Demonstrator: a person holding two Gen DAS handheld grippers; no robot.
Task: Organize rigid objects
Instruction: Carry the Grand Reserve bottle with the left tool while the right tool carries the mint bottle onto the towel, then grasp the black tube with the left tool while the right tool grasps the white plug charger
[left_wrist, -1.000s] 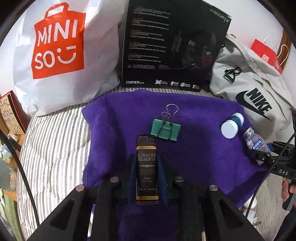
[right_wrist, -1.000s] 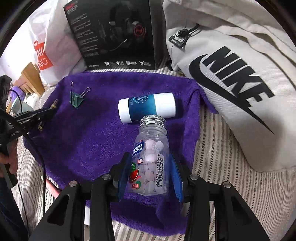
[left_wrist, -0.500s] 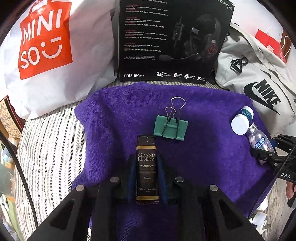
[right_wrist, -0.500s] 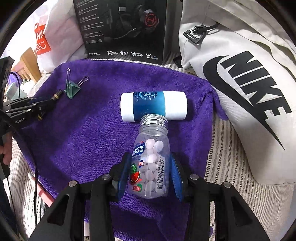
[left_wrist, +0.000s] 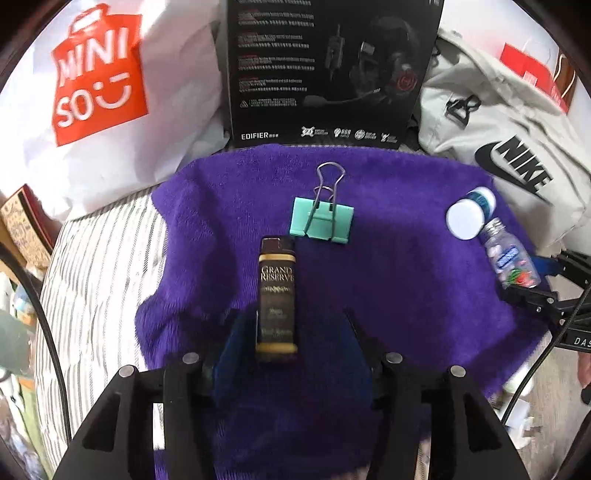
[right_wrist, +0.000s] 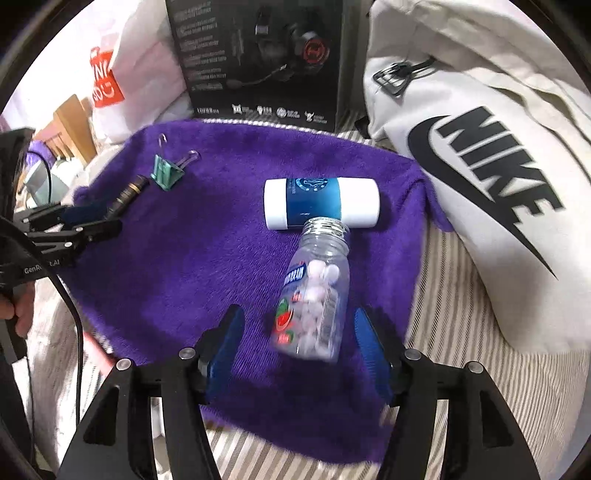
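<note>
Left gripper (left_wrist: 295, 332) fingers spread apart; dark lighter (left_wrist: 277, 295) lies loose between them on the purple towel (left_wrist: 406, 277), just short of the green binder clip (left_wrist: 321, 219); right gripper (right_wrist: 299, 339) also spread wide, clear candy bottle (right_wrist: 314, 295) (blurred) between its fingers, cap touching the white-and-blue tube (right_wrist: 321, 203).

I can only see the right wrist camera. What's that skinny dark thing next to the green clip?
Observer: A flat black-and-gold lighter lettered GRAND RESERVE.
Operator: Is the other gripper squeezing it?
Observer: No. The left gripper is open; the lighter lies on the purple towel, with a clear gap to one pad.
Operator: What does the white bag's red sign say?
Observer: The white plastic bag reads MINISO, with a smile.
</note>
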